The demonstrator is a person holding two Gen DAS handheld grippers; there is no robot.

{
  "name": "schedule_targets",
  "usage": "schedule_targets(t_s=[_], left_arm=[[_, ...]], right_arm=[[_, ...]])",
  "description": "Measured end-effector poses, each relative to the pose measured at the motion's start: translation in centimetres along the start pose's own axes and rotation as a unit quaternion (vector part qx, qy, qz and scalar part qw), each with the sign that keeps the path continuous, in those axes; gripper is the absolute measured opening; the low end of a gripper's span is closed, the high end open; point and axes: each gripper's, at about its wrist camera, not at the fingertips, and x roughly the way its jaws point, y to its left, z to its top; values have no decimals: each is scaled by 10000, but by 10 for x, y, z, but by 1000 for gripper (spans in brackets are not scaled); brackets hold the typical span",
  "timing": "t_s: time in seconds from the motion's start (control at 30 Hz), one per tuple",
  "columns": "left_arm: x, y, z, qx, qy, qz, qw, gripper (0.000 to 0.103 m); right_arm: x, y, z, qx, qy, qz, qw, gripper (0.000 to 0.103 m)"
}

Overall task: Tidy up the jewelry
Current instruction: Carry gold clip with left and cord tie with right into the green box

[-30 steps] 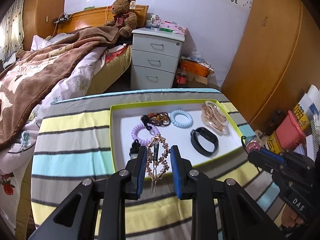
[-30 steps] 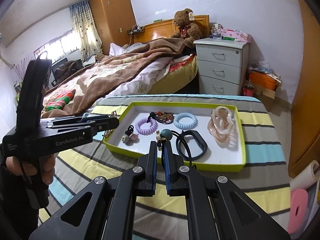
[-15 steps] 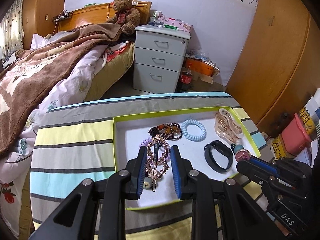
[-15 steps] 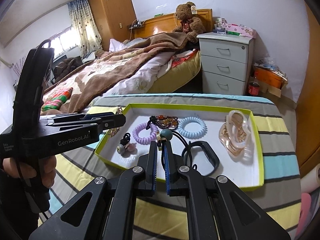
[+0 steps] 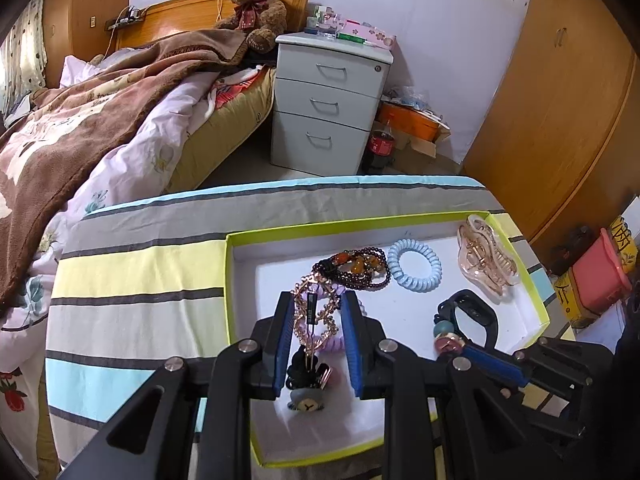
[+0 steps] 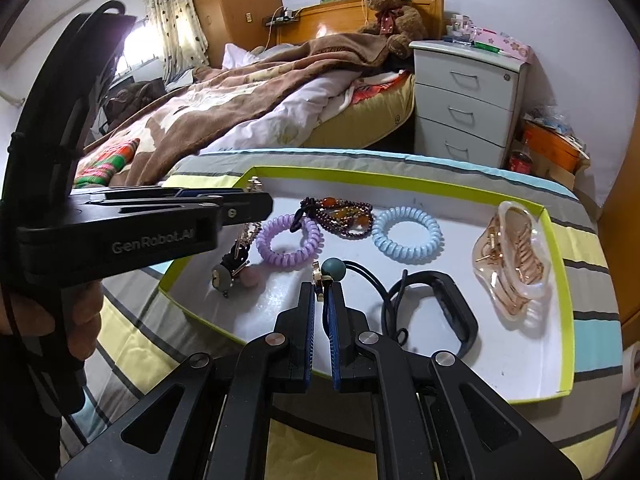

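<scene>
A white tray with a lime rim (image 5: 227,280) (image 6: 400,182) sits on the striped cloth. It holds a lilac coil tie (image 6: 288,240), a blue coil tie (image 6: 407,233) (image 5: 416,265), a dark bead bracelet (image 6: 340,216) (image 5: 360,268), a black band (image 6: 444,304) (image 5: 472,316), a clear claw clip (image 6: 516,256) (image 5: 486,256) and a bear hair tie (image 6: 222,278) (image 5: 306,398). My left gripper (image 5: 316,300) is shut on a rose-gold hair clip (image 5: 314,316) over the tray's left part. My right gripper (image 6: 322,286) is shut on a hair tie with a teal bead (image 6: 334,268) over the tray's middle.
A bed with a brown blanket (image 5: 80,112) lies beyond the table on the left. A grey drawer unit (image 5: 328,104) stands behind. A pink box (image 5: 600,280) sits off the table's right side. A wooden wardrobe (image 5: 560,100) is on the right.
Both grippers have moved forward over the tray with their items still held. The left one went from the tray's near edge to above its left part.
</scene>
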Motion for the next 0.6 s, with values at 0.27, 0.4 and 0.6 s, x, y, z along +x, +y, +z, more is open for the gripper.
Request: schedule_targets(t_s=[0.27,0.4,0.6], left_arm=[[11,-5,0,59,87,41,9999,25],[15,-6,1,46,114,51,9999,25],[23,-10,1,72,204,46,9998,25]], right_arm=[[7,3,-3,-65,140,-36,9999,6],[10,4,-3,-92,189,-8,9998,6],[14,2,-5,-70,266,4,9996,6]])
